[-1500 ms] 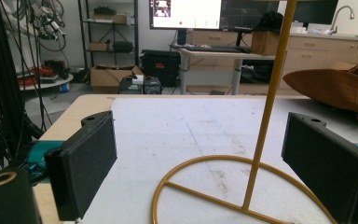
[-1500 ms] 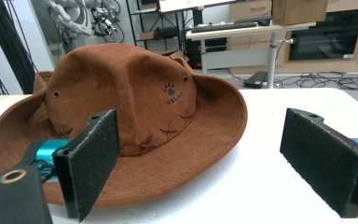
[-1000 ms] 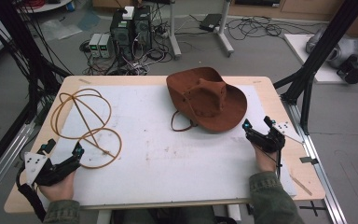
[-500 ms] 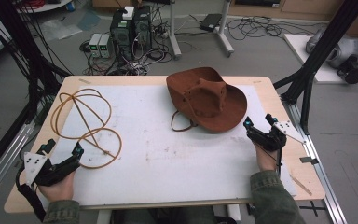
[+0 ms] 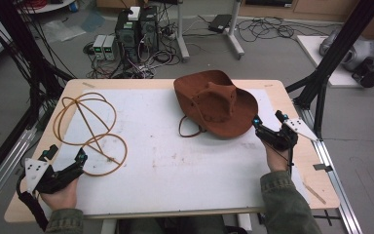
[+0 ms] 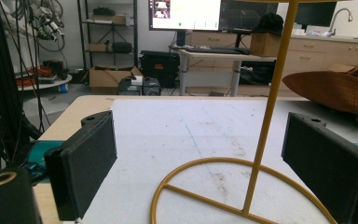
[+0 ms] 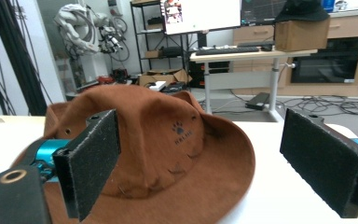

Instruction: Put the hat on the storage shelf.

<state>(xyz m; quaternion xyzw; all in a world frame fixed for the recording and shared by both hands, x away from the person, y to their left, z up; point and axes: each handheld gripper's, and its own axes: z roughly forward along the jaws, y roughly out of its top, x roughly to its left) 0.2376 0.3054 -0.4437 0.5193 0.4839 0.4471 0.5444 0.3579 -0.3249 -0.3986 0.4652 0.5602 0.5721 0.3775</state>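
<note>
- Looking down from the high view, you hold the left gripper (image 5: 63, 163) at the near left corner of the table (image 5: 292, 97), jaws spread, its tips just beside the base ring of the wire stand (image 5: 90, 134). That yellow stand sits on the left part of the white mat (image 5: 175, 165), its looped top rising toward the far edge.
- Your right gripper (image 5: 268, 129) rests at the right edge of the mat, jaws released, tips just beside the near brim of the brown hat (image 5: 214, 105). The hat lies crown-up on the far right of the mat, its cord (image 5: 187, 129) looping out onto the mat toward the middle. I cannot tell from here whether the tips touch the brim.
- In the left gripper view, your two black jaws stand wide apart and hold nothing. The wire stand (image 6: 261, 140) is between them: its upright rod rises in the gap, closer to the right-hand jaw, and the base ring curves across the mat below. The hat (image 6: 340, 91) lies far off at the right.
- In the right gripper view, your jaws are likewise wide apart and empty. The hat (image 7: 168, 144) sits just ahead, its crown behind the left-hand jaw and its brim reaching into the gap between them. A small paw-print mark (image 7: 182, 129) shows on the crown.
</note>
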